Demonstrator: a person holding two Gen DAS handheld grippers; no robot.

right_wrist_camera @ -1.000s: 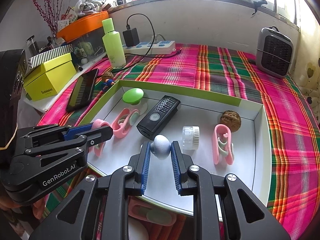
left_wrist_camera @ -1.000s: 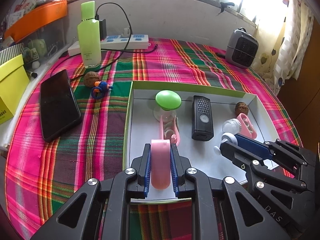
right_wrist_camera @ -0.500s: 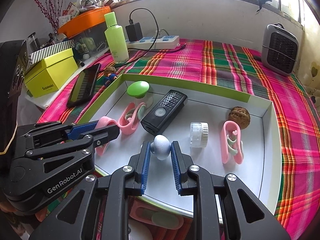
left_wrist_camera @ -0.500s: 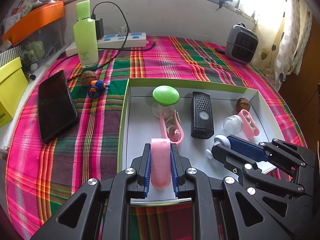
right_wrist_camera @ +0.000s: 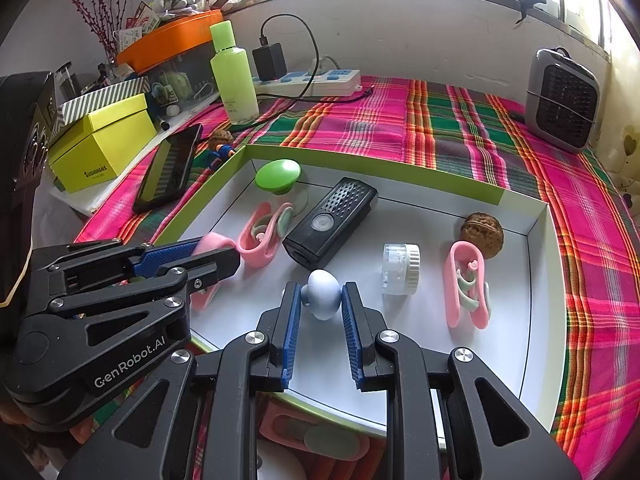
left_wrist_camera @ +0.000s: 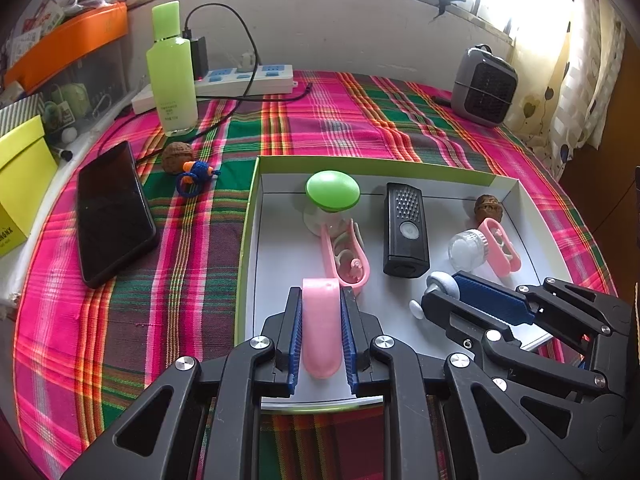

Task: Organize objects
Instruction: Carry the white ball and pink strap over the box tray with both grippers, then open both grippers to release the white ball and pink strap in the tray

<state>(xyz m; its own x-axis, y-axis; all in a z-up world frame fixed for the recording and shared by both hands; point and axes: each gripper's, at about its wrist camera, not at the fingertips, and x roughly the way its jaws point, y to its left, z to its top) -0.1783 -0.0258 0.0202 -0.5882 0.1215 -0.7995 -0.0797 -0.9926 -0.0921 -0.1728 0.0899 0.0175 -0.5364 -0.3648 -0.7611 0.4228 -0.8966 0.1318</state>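
Hazard: your left gripper [left_wrist_camera: 321, 334] clamps a pink clip [left_wrist_camera: 321, 328], right gripper [right_wrist_camera: 320, 312] a pale-blue knob [right_wrist_camera: 322, 293]; releasing high lets either bounce off the tray [right_wrist_camera: 532, 320].

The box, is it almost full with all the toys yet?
Partly. The box already holds a green knob, a black gadget, a jar, a walnut and pink clips. The left gripper grips a pink clip, the right gripper a blue-grey knob. Another walnut and a small toy lie outside.
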